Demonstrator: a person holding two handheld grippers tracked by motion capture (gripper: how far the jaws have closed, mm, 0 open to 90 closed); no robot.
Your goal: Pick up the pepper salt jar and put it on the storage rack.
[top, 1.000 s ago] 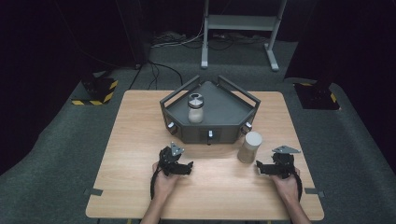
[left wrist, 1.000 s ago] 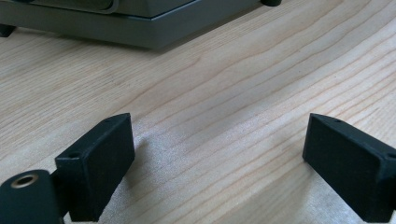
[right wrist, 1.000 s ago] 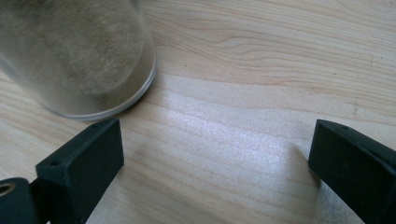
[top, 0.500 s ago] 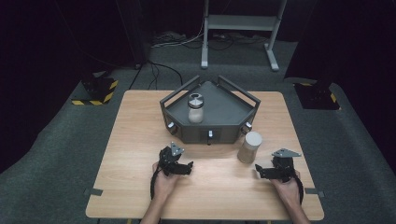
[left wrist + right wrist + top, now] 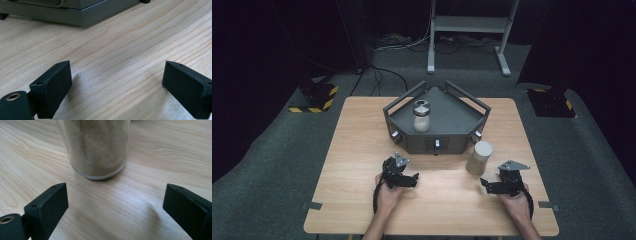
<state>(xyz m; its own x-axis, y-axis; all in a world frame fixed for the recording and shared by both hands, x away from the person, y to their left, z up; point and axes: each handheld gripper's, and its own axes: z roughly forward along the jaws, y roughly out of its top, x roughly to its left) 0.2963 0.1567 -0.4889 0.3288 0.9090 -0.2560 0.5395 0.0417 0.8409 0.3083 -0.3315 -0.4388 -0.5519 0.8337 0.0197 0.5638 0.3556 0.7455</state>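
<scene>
A clear jar of tan powder with a pale lid (image 5: 478, 157) stands on the wooden table (image 5: 357, 145), just right of a grey angular tray's front (image 5: 437, 146). A second jar with a metal lid (image 5: 421, 115) stands inside that tray. My right gripper (image 5: 484, 183) rests on the table close behind the tan jar (image 5: 96, 147), open, jaws wide apart with bare wood between them. My left gripper (image 5: 413, 181) lies on the table in front of the tray (image 5: 70, 15), also open and holding nothing.
Beyond the table's far edge stand a metal stand's legs (image 5: 467, 30) and cables on the dark floor. Black blocks with yellow-striped bases (image 5: 314, 97) sit on the floor at either side. Bare wood spreads between both grippers.
My right gripper has drifted slightly back toward the table's near edge, away from the tan jar. The left gripper and both jars have stayed put.
</scene>
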